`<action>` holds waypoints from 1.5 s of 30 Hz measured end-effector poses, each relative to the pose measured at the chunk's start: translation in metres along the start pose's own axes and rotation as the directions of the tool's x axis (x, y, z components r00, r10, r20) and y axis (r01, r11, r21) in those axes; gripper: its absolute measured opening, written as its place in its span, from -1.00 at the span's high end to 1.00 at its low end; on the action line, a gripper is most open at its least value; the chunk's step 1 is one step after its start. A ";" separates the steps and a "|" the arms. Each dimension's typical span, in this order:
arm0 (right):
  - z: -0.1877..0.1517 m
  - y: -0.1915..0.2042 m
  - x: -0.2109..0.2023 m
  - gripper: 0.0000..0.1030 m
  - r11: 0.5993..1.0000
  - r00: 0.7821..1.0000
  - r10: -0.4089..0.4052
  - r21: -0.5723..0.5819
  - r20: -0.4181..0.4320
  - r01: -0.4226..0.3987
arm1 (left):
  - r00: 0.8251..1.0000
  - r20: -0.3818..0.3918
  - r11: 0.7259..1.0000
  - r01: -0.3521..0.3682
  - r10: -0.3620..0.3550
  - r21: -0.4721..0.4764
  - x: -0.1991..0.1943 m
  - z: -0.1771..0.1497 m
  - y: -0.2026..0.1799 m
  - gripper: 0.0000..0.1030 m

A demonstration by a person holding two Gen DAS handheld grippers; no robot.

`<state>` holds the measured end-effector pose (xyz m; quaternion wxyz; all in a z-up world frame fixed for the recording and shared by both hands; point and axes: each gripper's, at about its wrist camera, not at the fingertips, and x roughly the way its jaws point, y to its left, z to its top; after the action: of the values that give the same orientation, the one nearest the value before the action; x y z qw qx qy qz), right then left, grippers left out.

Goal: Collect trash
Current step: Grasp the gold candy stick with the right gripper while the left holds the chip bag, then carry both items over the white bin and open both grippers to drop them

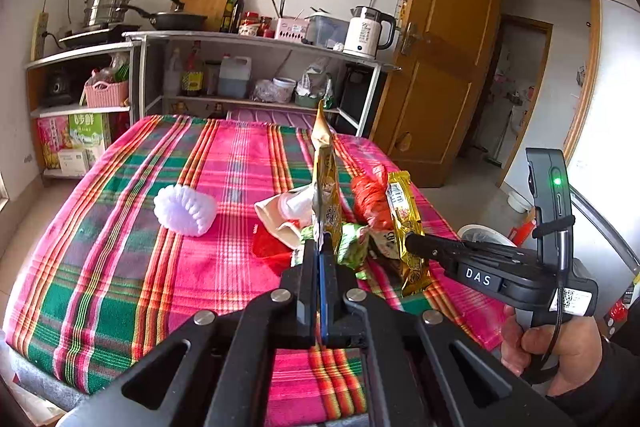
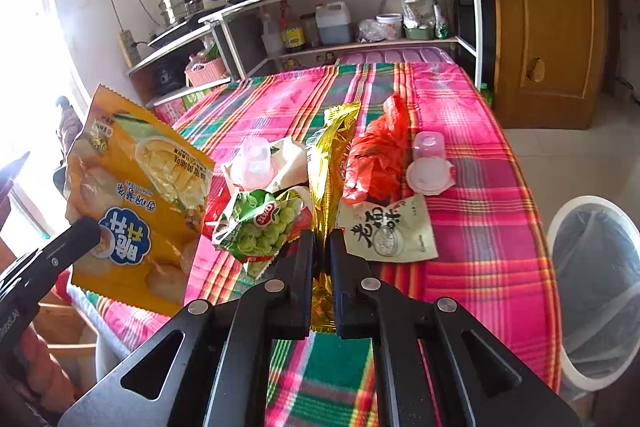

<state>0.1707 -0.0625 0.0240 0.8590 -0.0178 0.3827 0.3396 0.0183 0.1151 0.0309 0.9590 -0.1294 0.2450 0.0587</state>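
**Two wrappers gripped above the trash pile**

Left wrist view: left tool (image 1: 321,247) clamped tight on the lower edge of an orange snack bag (image 1: 326,187), seen edge-on and standing upright above the pile. To the right, right tool (image 1: 416,241) pinching a gold wrapper (image 1: 406,223) at its lower half. Behind both, on the plaid-covered desk (image 1: 120,247): a red plastic bag (image 1: 370,199), a green pea packet (image 1: 352,243), a cream wrapper (image 1: 280,215). Off to the left and well apart, a white fluffy item (image 1: 185,209). Beyond the desk's right edge, a sliver of a white bin (image 1: 482,233); contents not visible here.

Right wrist view: right tool (image 2: 322,243) closed on the gold wrapper (image 2: 332,155), which runs up from between the fingers over the pile. At left, the orange snack bag (image 2: 136,195) held clear of the desk by the left tool (image 2: 86,229). Just beside the fingers: green pea packet (image 2: 260,227) to the left, pale green sachet (image 2: 388,231) to the right. Behind: red plastic bag (image 2: 376,155), two clear jelly cups (image 2: 430,163). At far right, white bin (image 2: 560,227) with a clear liner, apparently empty.
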 end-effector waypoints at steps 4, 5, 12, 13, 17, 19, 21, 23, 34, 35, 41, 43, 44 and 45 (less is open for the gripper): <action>-0.004 -0.012 -0.021 0.85 0.999 0.999 -0.021 0.024 0.031 0.020 | 1.000 0.012 0.999 0.021 -0.021 0.034 -0.003 0.007 -0.018 0.99; -0.005 -0.018 -0.027 0.85 0.999 0.999 -0.030 0.035 0.038 0.028 | 0.999 0.012 0.999 0.029 -0.030 0.042 -0.001 0.009 -0.024 0.99; -0.019 -0.070 -0.060 0.85 0.986 0.991 -0.120 0.124 0.066 0.111 | 0.993 -0.019 0.986 0.120 -0.118 0.116 0.021 0.018 -0.074 0.99; -0.021 -0.081 -0.066 0.85 0.981 0.988 -0.139 0.144 0.068 0.128 | 0.991 -0.025 0.982 0.135 -0.133 0.129 0.025 0.019 -0.083 0.99; -0.029 -0.114 -0.079 0.84 0.963 0.979 -0.194 0.202 0.067 0.177 | 0.980 -0.060 0.965 0.199 -0.191 0.173 0.047 0.021 -0.120 0.99; -0.033 -0.128 -0.084 0.85 0.953 0.974 -0.218 0.227 0.060 0.200 | 0.972 -0.079 0.955 0.231 -0.219 0.188 0.057 0.021 -0.138 0.99; -0.037 -0.144 -0.089 0.84 0.942 0.968 -0.244 0.251 0.052 0.224 | 0.965 -0.097 0.944 0.261 -0.245 0.203 0.069 0.022 -0.156 0.99; -0.041 -0.159 -0.092 0.85 0.930 0.963 -0.267 0.274 0.041 0.246 | 0.956 -0.117 0.933 0.288 -0.268 0.216 0.080 0.023 -0.174 0.99; -0.070 -0.225 -0.084 0.84 0.870 0.943 -0.330 0.372 -0.051 0.325 | 0.900 -0.248 0.884 0.413 -0.359 0.220 0.149 0.015 -0.247 0.99; -0.072 -0.229 -0.082 0.84 0.865 0.942 -0.331 0.380 -0.060 0.328 | 0.894 -0.264 0.881 0.421 -0.362 0.216 0.156 0.012 -0.252 0.99; -0.083 -0.249 -0.068 0.84 0.845 0.942 -0.314 0.417 -0.119 0.334 | 0.871 -0.344 0.877 0.435 -0.351 0.206 0.188 -0.007 -0.268 0.99; -0.084 -0.253 -0.066 0.77 0.841 0.940 -0.316 0.421 -0.127 0.340 | 0.865 -0.363 0.875 0.438 -0.347 0.207 0.193 -0.013 -0.270 0.98; -0.084 -0.254 -0.064 0.74 0.840 0.940 -0.315 0.422 -0.132 0.341 | 0.862 -0.369 0.875 0.440 -0.347 0.204 0.194 -0.015 -0.270 0.98; -0.085 -0.254 -0.064 0.65 0.840 0.940 -0.314 0.423 -0.133 0.341 | 0.859 -0.375 0.875 0.442 -0.348 0.198 0.195 -0.017 -0.270 0.96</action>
<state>0.2370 -0.3189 -0.0517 0.8743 0.1015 0.4656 0.0919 0.2285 -0.1391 -0.0186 0.9043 -0.0497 0.3746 -0.1984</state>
